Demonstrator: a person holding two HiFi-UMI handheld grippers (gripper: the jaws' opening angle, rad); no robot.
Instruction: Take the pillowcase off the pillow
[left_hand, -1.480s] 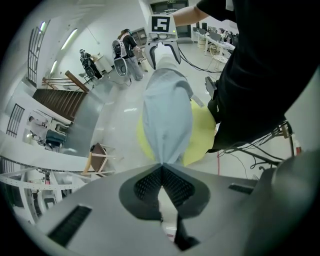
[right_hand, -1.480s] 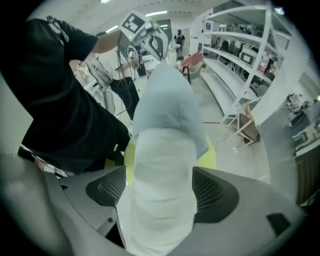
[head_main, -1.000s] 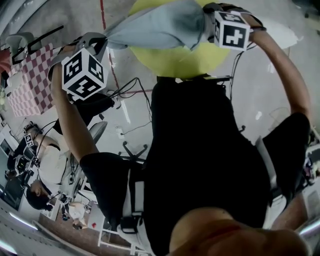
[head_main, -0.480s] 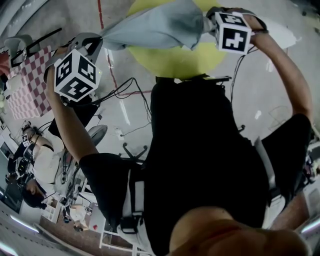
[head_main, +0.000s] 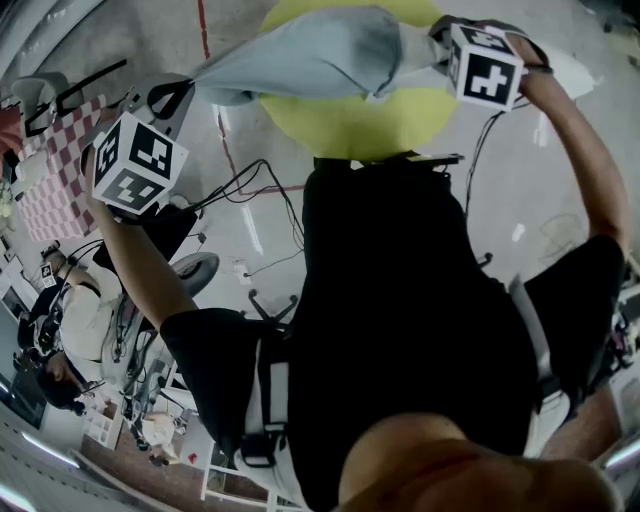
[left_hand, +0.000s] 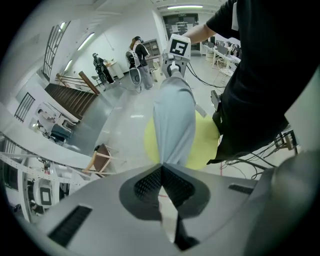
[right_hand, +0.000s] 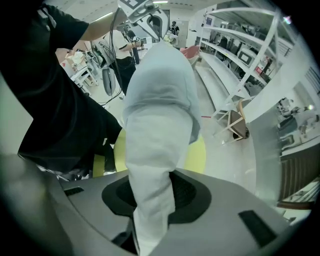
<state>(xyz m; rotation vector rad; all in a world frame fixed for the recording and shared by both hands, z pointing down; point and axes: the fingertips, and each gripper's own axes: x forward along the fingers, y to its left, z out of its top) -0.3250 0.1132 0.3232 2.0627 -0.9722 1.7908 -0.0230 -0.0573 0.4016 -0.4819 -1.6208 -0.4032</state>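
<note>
Pillowcase (head_main: 300, 55), pale blue-grey, hangs in the air in front of you, stretched as a long tube between your two grippers and resting on nothing. Your left gripper (head_main: 192, 88) has its jaws pressed fully together on a pinched corner of that blue-grey cloth. In the left gripper view the fabric fans out from the closed pads (left_hand: 150, 182) and runs straight away toward your other hand. Your right gripper (head_main: 428, 45) points down at the far end of the bundle. Its jaws have just been closing, and in the right gripper view they now clamp a thick roll of white fabric, which looks to be the bare end of the pillow (right_hand: 150, 165) sticking out of the case. Beyond that white end the pillowcase covers the rest of the pillow, its hem bunched in a soft ridge around it. Below the cloth a round yellow mat (head_main: 350, 125) lies on the grey floor (head_main: 250, 240), directly under the middle of the stretched case and well apart from it. Black cables (head_main: 255, 180) trail across the floor beside the mat. A red-and-white checkered cloth (head_main: 65, 160) shows toward the left edge of the head view, beyond your left forearm.
</note>
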